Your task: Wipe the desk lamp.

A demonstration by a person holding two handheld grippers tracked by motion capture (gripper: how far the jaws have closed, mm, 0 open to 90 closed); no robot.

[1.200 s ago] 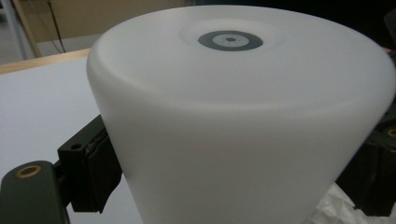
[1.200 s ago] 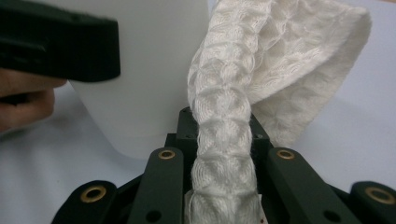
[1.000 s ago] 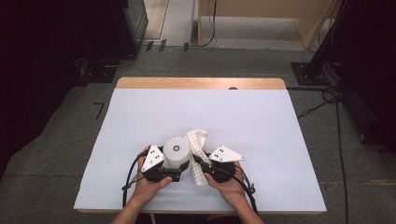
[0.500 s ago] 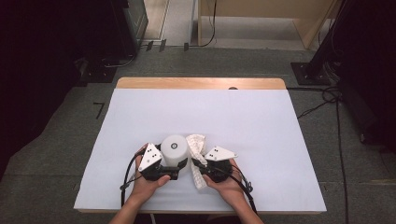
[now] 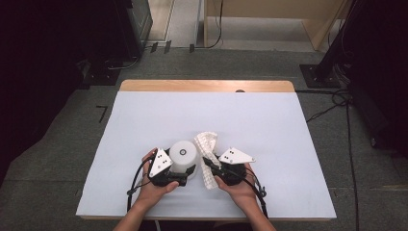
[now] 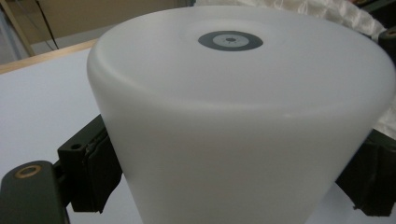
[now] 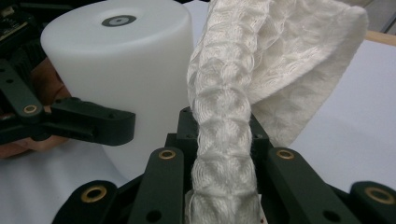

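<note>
With our left gripper (image 5: 185, 173) clamping the cup (image 5: 184, 155) and right gripper (image 5: 210, 166) pinching the cloth (image 5: 207, 144), we should wipe gently beside the left fingers (image 6: 95, 170).

The right gripper (image 7: 223, 186) clamps a folded white cloth (image 7: 261, 84), which rises up between its jaws. Just left stands a white cup (image 7: 121, 70), upside down, touched by the left gripper (image 7: 88, 122).
</note>
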